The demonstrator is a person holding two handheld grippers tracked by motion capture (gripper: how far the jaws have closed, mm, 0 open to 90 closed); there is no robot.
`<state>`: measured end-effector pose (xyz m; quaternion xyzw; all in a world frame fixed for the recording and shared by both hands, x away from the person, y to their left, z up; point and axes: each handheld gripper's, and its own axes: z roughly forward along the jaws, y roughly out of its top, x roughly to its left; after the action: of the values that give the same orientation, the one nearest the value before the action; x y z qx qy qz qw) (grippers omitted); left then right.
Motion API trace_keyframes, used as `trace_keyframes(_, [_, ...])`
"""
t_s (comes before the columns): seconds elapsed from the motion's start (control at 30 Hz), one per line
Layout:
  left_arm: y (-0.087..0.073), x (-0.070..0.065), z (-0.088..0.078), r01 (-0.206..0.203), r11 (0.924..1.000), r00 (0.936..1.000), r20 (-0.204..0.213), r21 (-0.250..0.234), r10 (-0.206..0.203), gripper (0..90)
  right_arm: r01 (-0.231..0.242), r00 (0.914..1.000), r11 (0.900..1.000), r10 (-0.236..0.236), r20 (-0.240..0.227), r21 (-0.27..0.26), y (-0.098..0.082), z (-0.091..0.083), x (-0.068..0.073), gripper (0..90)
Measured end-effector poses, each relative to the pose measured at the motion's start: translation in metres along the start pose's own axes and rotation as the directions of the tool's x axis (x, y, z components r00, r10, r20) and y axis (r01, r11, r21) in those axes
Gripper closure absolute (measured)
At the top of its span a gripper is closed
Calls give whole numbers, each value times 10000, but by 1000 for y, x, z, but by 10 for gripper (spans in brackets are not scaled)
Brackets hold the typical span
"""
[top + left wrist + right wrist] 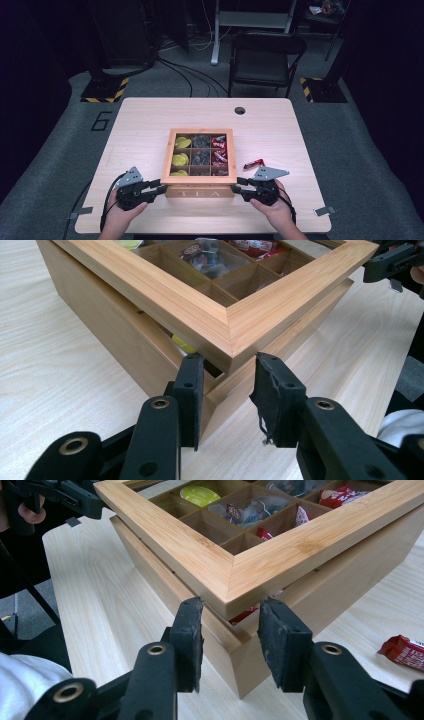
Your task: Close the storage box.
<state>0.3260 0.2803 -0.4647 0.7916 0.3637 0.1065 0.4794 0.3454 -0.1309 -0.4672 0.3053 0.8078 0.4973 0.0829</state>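
Wooden tea box sits at the near middle of the table. Its framed lid is raised slightly off the base. Left gripper pinches the lid's near left corner; right gripper pinches the near right corner. One red packet lies just right of the box

We read "TEA" in pale capital letters on the near front wall of the square light-wood compartment box on the table. On the grey floor mat beyond the table's far left corner stands a large dark numeral "6". Print on the sachets and wrappers is too small to read.
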Motion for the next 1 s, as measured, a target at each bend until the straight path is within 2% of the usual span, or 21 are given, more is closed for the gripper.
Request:
trace_keyframes(0.13, [0, 1, -1, 30, 10000, 10000, 58, 51, -31, 645, 1, 10000, 10000, -1, -26, -6, -1, 0, 0, 613])
trace_keyframes(0.17, [0, 1, -1, 152, 9999, 9999, 47, -5, -152, 639, -48, 10000, 10000, 48, -15, 14, -1, -1, 0, 613])
trace_keyframes(0.4, [0, 1, -1, 9, 9999, 10000, 52, 146, -10, 638, -58, 10000, 10000, 58, -4, 47, -2, -1, 1, 611])
trace_keyframes(0.57, [-1, 0, -3, 48, 9999, 9999, -121, 136, -47, 638, -104, 9999, 9999, 104, 28, 19, -2, -3, 0, 610])
trace_keyframes(0.6, [-1, 1, -5, 147, 9998, 9999, -31, -167, -147, 637, -99, 9999, 9999, 99, 80, -26, -2, -4, 0, 612])
trace_keyframes(0.63, [0, 1, -8, 278, 9992, 9996, 92, -271, -276, 637, -274, 9996, 9991, 272, -73, -310, -2, -6, -1, 616])
trace_keyframes(0.7, [2, 2, -11, 291, 9982, 9996, 44, -522, -289, 637, -386, 9991, 9979, 377, -171, -529, 0, -9, -2, 615])
trace_keyframes(1.0, [1, 6, -9, 260, 9993, 9995, -162, -282, -265, 605, -207, 9998, 9988, 207, 11, -435, 0, -8, -4, 590])
